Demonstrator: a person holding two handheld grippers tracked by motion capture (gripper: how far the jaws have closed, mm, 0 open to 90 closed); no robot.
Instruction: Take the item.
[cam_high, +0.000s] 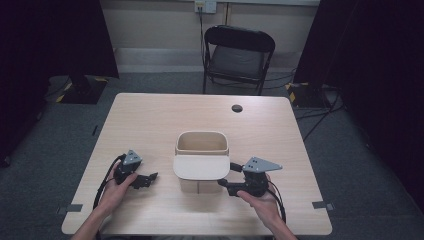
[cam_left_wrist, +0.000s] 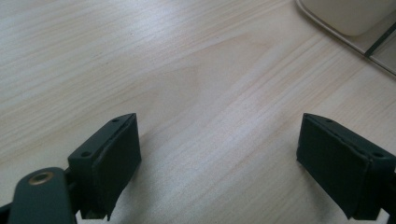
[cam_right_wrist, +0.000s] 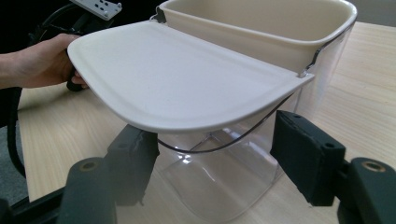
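Hovering open-jawed under the hinged lid (cam_right_wrist: 187, 79) of the mid-desk bin (cam_high: 202, 150), right gripper (cam_right_wrist: 215, 154) grips nothing; an upward nudge could tip that light bin. Left gripper (cam_left_wrist: 219, 158) rests open on the desk (cam_left_wrist: 163, 70), well apart.

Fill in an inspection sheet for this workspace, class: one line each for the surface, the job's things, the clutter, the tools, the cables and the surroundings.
Surface: light wood table, with a round dark cable hole near the far edge.
Job's things: cream bin with a clear lower body, upright at the table's middle; its flat lid hangs open toward the person.
Clutter: nothing seen.
Tools: left tool open over bare wood, beside the bin. Right tool open at the bin's clear body just under the lid, pads not pressing.
Cables: black cable trails from the left tool; cords lie on the floor at right.
Surroundings: black folding chair beyond the table, grey carpet, dark curtains.
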